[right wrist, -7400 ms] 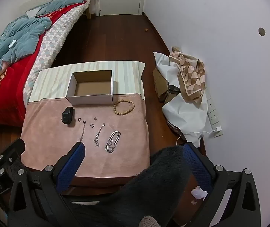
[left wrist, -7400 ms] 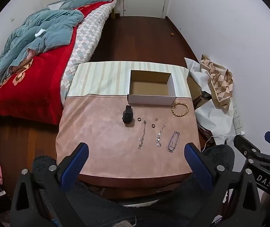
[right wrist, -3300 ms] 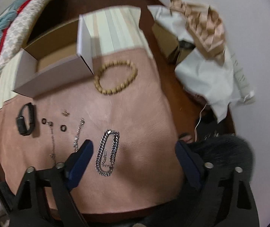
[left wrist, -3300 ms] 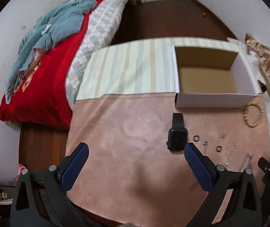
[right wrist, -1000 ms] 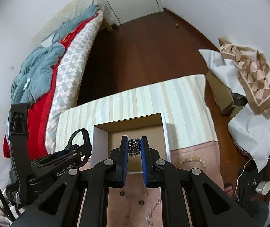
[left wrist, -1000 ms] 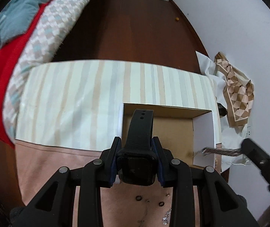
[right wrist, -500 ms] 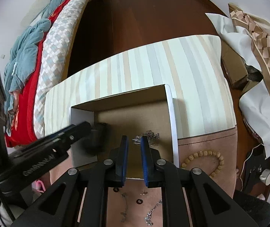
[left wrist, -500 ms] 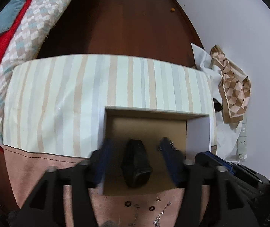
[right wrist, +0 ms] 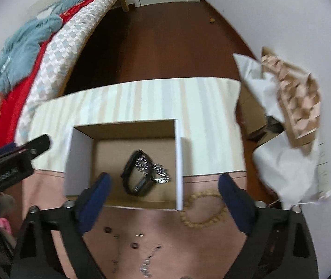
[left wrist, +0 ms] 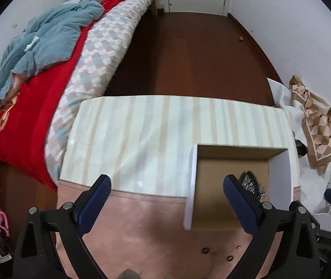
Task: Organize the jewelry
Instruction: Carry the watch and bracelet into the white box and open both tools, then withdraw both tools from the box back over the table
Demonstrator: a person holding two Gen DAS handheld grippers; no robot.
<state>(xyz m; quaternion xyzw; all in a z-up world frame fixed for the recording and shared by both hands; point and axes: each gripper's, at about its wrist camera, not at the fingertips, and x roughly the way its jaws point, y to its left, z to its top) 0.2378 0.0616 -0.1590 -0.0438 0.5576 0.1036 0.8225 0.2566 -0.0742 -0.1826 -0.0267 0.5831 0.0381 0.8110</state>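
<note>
1. The left gripper [left wrist: 166,191] is spread wide with nothing between its blue-padded fingers [left wrist: 94,200]; it hangs over the pink suede-like mat [left wrist: 132,220] near the seam with the pale striped cloth [left wrist: 146,139].
2. The right gripper [right wrist: 163,196] is likewise wide apart and holds nothing, poised above the near wall of the open white cardboard box with a brown inside [right wrist: 179,158].
3. In the right wrist view, the black smartwatch with a curled strap [right wrist: 132,174] lies on the box floor, roughly at the centre.
4. The silver chain-link bracelet [right wrist: 153,169] lies draped over the watch's strap, spilling toward 3 o'clock of it, touching it.
5. In the left wrist view the box [left wrist: 192,186] sits at about 4 o'clock, and only a dark sliver of the watch and the glinting chain [left wrist: 251,183] show behind the right-hand finger.
6. The wooden bead bracelet [right wrist: 202,211] rests on the mat just beside the box's near right corner, at about 5 o'clock of the box.
7. Small dark rings [right wrist: 107,229] and tiny studs lie loose on the mat at 6 o'clock of the box; the images are blurred, so their exact number is unclear.
8. Two thin silvery chains [right wrist: 150,260] lie further toward the near edge, apart from the box.
9. A bed with a red cover and a teal blanket [left wrist: 44,37] stands at 10 o'clock of the mat.
</note>
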